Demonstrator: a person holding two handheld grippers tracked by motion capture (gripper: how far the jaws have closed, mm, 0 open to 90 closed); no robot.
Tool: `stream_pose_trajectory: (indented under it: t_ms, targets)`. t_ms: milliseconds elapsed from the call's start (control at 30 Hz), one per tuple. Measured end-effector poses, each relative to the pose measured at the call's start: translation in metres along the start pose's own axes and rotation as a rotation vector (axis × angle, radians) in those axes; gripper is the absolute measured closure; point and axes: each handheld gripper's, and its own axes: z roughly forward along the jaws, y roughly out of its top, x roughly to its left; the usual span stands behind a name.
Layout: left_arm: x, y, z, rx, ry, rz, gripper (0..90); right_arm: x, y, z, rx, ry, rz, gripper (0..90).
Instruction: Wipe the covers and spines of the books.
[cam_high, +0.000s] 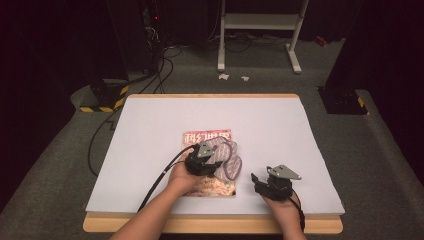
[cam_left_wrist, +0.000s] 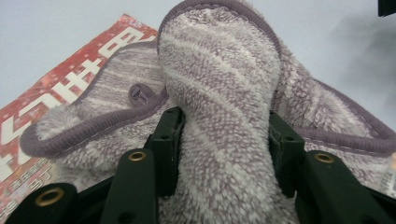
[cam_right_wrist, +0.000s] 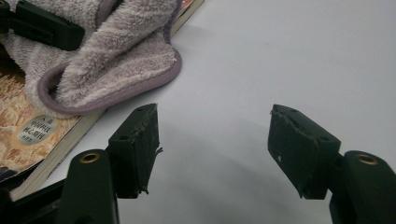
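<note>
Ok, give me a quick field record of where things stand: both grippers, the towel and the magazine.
left gripper: shut on a fold of the towel
right gripper: open, nothing between the jaws, over bare table
towel: striped purple-grey, bunched, lying on the magazine
magazine: flat on the table, partly covered by the towel
table: white top

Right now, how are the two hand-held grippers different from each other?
The left hand-held gripper is shut on the fluffy striped towel, while the right hand-held gripper is open with nothing between its jaws. The left one sits over the magazine; the right one hovers over the bare white table beside it. Both have the same black jaws, and a hand holds each.
</note>
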Motion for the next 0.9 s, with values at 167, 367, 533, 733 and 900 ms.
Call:
stream_pose_trajectory:
  t_ms: [167,367,533,733,900]
  targets:
    - [0.005,-0.005,-0.005,-0.005,-0.010,-0.012,55.4,0.000,0.000,0.000,0.000,0.001,-0.003,34.3]
    - [0.020,-0.023,-0.023,-0.012,0.011,-0.038,55.5,0.001,0.000,0.000,0.003,-0.001,-0.008,34.4]
    - [0.035,-0.040,-0.043,-0.012,0.042,-0.057,55.5,0.002,0.000,0.001,0.003,-0.001,-0.010,34.5]
    - [0.051,-0.058,-0.065,-0.007,0.080,-0.074,55.6,0.002,0.000,0.001,0.010,-0.001,-0.009,34.6]
    - [0.064,-0.069,-0.079,0.012,0.115,-0.099,55.7,0.002,0.000,0.001,0.011,-0.003,-0.014,34.6]
